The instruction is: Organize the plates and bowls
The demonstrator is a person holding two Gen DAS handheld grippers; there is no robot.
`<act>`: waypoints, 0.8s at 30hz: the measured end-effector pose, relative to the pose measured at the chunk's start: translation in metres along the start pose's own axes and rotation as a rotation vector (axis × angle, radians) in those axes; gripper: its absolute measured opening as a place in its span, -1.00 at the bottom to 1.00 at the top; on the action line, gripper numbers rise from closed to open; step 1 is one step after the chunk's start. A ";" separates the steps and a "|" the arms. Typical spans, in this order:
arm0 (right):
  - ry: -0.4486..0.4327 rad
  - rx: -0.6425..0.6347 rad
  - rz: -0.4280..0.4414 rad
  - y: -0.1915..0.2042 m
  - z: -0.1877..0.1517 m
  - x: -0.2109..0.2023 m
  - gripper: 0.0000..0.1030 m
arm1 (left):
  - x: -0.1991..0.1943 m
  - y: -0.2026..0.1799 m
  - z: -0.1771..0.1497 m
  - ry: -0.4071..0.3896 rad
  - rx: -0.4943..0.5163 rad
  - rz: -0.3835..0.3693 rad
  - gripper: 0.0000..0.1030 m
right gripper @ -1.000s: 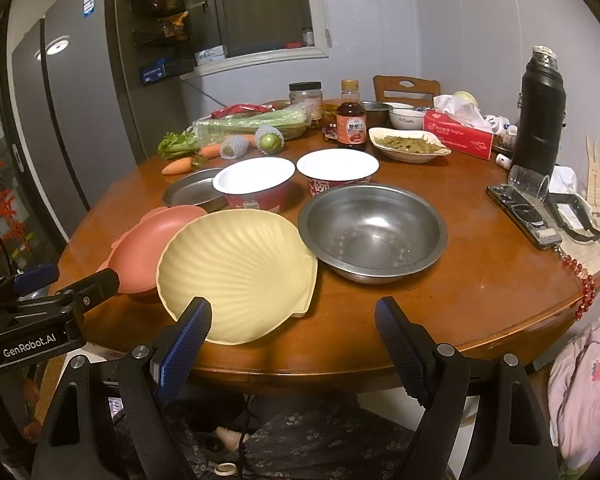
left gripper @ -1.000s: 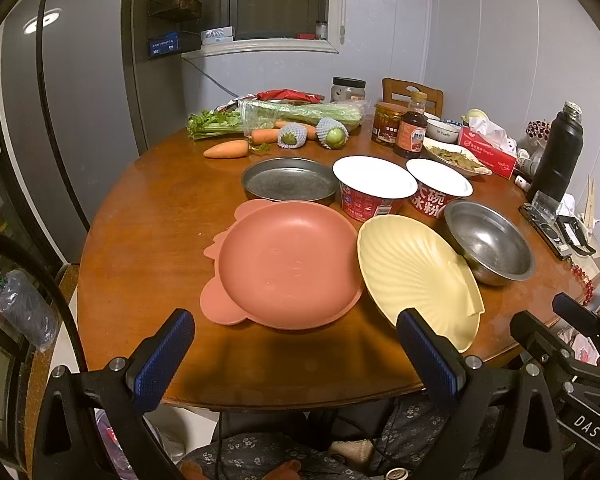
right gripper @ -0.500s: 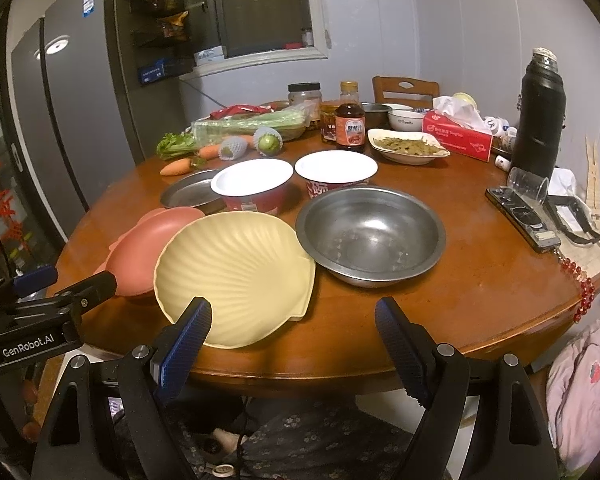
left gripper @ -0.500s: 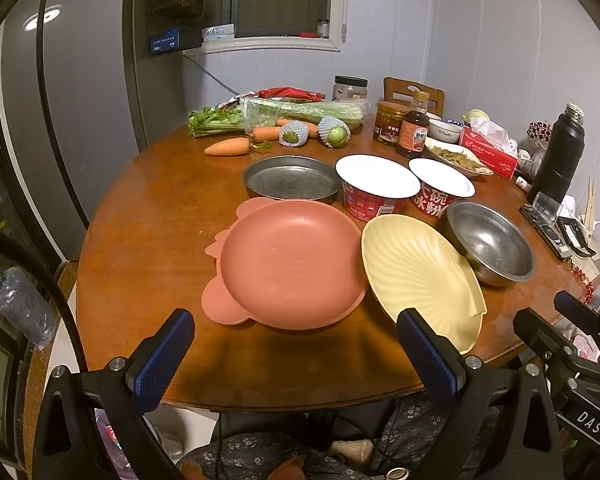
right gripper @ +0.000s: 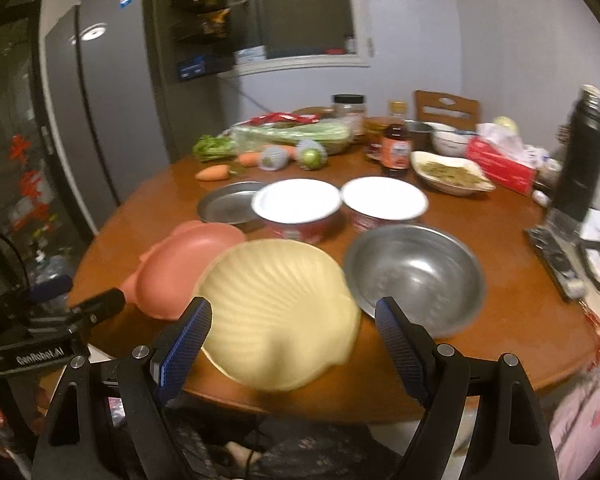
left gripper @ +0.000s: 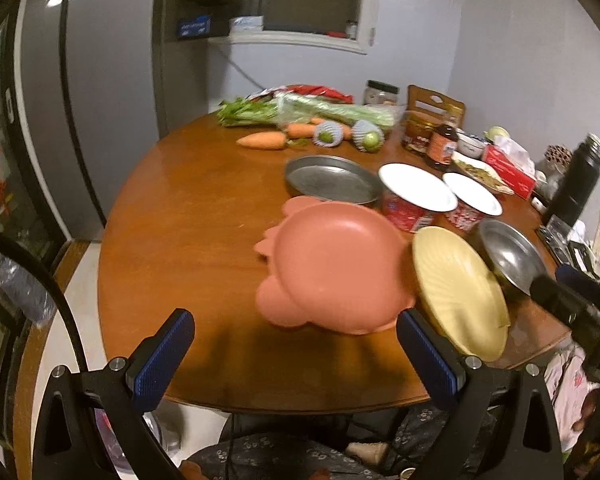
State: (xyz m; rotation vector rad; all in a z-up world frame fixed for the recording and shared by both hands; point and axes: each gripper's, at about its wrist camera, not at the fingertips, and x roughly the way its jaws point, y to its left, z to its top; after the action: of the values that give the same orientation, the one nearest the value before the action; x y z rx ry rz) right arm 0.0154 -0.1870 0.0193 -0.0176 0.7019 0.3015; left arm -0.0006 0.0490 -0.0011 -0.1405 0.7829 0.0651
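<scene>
A pink animal-shaped plate [left gripper: 332, 264] [right gripper: 184, 264] lies near the table's front edge, with a yellow shell-shaped plate [left gripper: 458, 292] [right gripper: 278, 312] to its right. Behind them sit a flat metal dish [left gripper: 332, 178] [right gripper: 230, 202], two red bowls with white lids [left gripper: 418, 190] [right gripper: 296, 202] and a steel bowl [left gripper: 510, 254] [right gripper: 414, 276]. My left gripper [left gripper: 296, 356] hangs open before the pink plate. Open too, my right gripper [right gripper: 294, 344] straddles the yellow plate's near edge without touching it.
Carrots, celery and netted fruit [left gripper: 326, 134] lie at the back of the round wooden table [left gripper: 188, 208]. Jars, a sauce bottle [right gripper: 396, 148], a dish of food, a tissue box [right gripper: 500, 164] and a black flask [right gripper: 584, 152] crowd the right side. A fridge [right gripper: 84, 120] stands left.
Both views have swung and blurred. The left gripper's view has turned left, putting the plates further right. The right gripper has moved forward onto the yellow plate's near edge.
</scene>
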 end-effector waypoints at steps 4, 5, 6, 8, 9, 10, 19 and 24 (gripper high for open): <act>0.017 -0.073 0.035 0.018 0.022 0.019 0.65 | 0.009 0.016 -0.001 0.028 -0.039 0.028 0.97; 0.035 -0.086 0.062 0.023 0.028 0.026 0.65 | 0.011 0.018 -0.001 0.034 -0.043 0.031 0.97; 0.053 -0.093 0.090 0.027 0.033 0.033 0.65 | 0.013 0.020 -0.001 0.041 -0.047 0.033 0.97; 0.081 -0.112 0.118 0.036 0.042 0.047 0.65 | 0.019 0.024 -0.001 0.058 -0.060 0.027 0.97; 0.087 -0.137 0.116 0.042 0.046 0.052 0.65 | 0.022 0.026 -0.002 0.067 -0.066 0.023 0.97; 0.091 -0.168 0.120 0.048 0.050 0.058 0.65 | 0.025 0.026 -0.002 0.078 -0.072 0.019 0.97; 0.238 -0.276 0.157 0.075 0.070 0.121 0.64 | 0.054 0.026 0.005 0.149 -0.097 -0.010 0.97; 0.312 -0.287 0.176 0.080 0.076 0.152 0.65 | 0.064 0.026 0.012 0.169 -0.100 -0.022 0.96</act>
State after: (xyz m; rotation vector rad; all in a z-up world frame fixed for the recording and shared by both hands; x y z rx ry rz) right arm 0.1509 -0.0608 -0.0123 -0.2823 0.9669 0.5755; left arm 0.0505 0.0766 -0.0409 -0.2522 0.9472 0.0725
